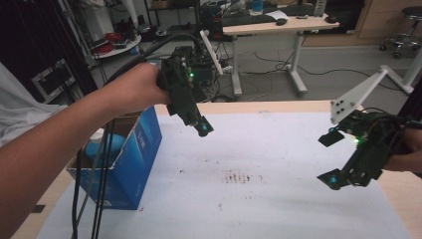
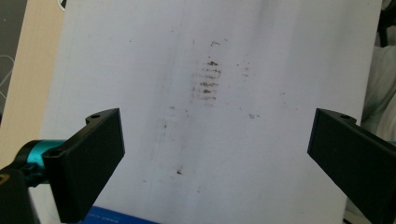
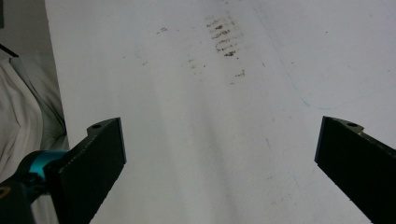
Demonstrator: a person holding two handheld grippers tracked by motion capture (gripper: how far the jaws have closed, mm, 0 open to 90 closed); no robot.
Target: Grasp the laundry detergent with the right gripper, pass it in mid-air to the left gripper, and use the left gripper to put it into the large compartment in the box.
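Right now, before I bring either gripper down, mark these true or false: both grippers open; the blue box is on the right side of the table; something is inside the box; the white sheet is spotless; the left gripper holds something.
1. Both grippers are open. True: the left gripper and the right gripper each show jaws wide apart.
2. The blue box is on the right side. False: it stands at the left edge.
3. Something lies inside the box. True: a light blue object.
4. The white sheet is spotless. False: it bears brown marks.
5. The left gripper holds something. False: nothing is between its jaws.
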